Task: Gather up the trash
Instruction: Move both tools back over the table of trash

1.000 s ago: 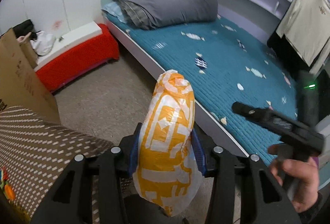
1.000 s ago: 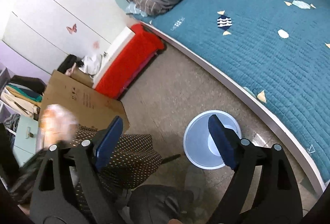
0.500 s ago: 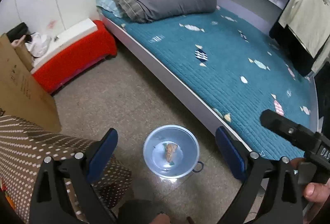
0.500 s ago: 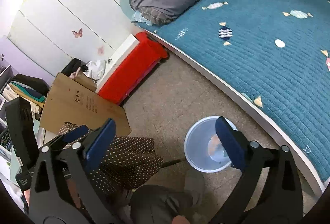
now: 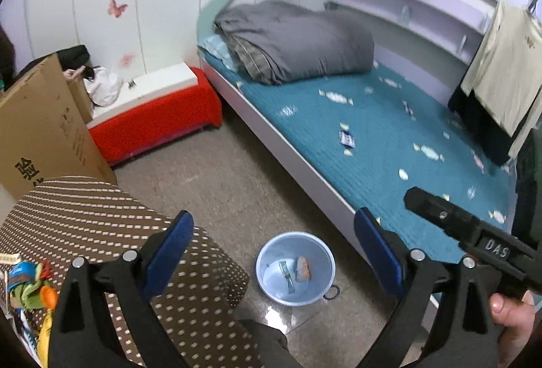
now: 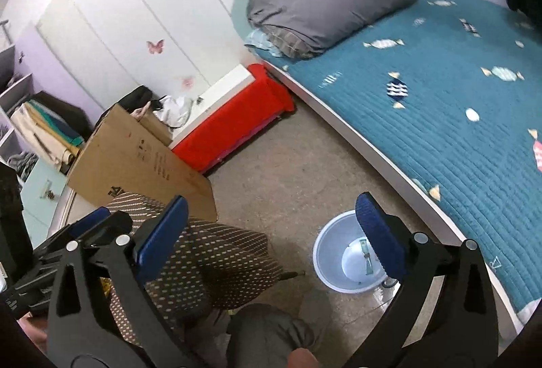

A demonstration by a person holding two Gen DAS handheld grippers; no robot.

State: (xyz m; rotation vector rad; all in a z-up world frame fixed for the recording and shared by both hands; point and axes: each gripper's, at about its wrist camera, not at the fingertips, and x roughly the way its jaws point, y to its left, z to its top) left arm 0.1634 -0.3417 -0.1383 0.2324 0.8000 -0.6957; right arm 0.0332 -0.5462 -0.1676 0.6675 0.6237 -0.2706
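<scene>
1. Left wrist view shows white letters "DAS" on the black body of the right gripper [image 5: 440, 215], held by a hand [image 5: 511, 317] at the lower right edge.
2. Black printed signs run along the side of the brown cardboard box [image 5: 44, 134] (too warped for me to read).
3. Down on the floor [image 5: 216, 178] sits a pale blue bowl [image 5: 294, 266], close to the white edge of the bed [image 5: 305, 161].
4. Two bits of trash lie inside the bowl: an orange and tan wrapper [image 5: 302, 269] and a small blue-green scrap [image 5: 286, 271] right beside it.
5. Blue pads of the left gripper [image 5: 274, 249] stand far apart with nothing between them; they have just been opening.
6. Right wrist view shows the right gripper [image 6: 271, 229] with its pads just as far apart and bare (it too has just been opening wider).
7. One right pad covers part of the bowl [image 6: 328, 252] in that view, so only the scrap shows there.
8. Speckled grey-brown stone makes up the floor.
9. Over the bed lies a teal cover with a candy pattern, and a folded grey quilt [image 5: 298, 39] rests at the far end.
10. By the wall stands a red bench [image 5: 152, 124] with a white top.
11. Pink butterfly stickers [image 5: 117, 7] dot the white wall.
12. At the lower left sits a brown stool with white dots [image 5: 101, 225], with bright wrappers [image 5: 27, 280] at its edge.
</scene>
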